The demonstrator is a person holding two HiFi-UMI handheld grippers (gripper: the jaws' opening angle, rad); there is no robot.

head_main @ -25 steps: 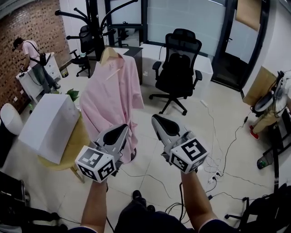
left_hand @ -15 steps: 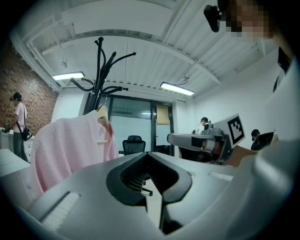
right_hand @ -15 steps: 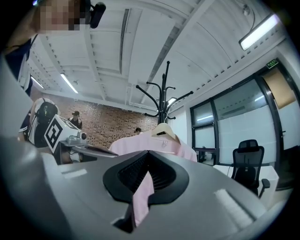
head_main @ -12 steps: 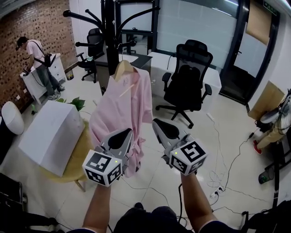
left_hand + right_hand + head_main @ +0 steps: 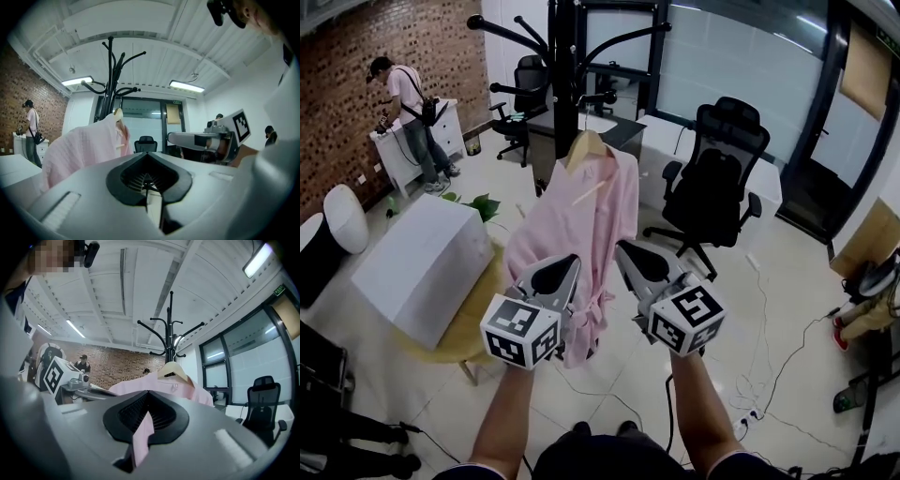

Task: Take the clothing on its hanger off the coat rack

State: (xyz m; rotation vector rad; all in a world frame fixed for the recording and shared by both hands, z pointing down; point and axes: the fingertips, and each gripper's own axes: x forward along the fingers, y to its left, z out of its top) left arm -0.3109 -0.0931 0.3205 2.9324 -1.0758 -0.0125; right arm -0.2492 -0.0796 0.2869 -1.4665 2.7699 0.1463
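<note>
Two hand-held grey grippers come nearest, side by side and pointing level toward the rack. The left gripper [image 5: 569, 262] has its jaws pressed together on nothing. The right gripper [image 5: 628, 253] is likewise closed to a thin slit, empty, with only the pink of the garment beyond glimpsed through it. I judge they are kept closed and level because this is the approach, with nothing yet to grasp.

Past their tips hangs the long pale pink shirt [image 5: 581, 220], draped on a light wooden hanger [image 5: 587, 142] on the tall black metal coat rack [image 5: 565, 66], so it is not yet off. To its left a white rectangular block [image 5: 417, 267] rests on a low round yellow table [image 5: 478, 323]. A black mesh office chair [image 5: 719, 178] stands farther right.

The head view alone gives the hem, the floor and the gap to the shirt. Only the gripper views show the jaw seams, and they show the hanger from below against the rack's curved arms
</note>
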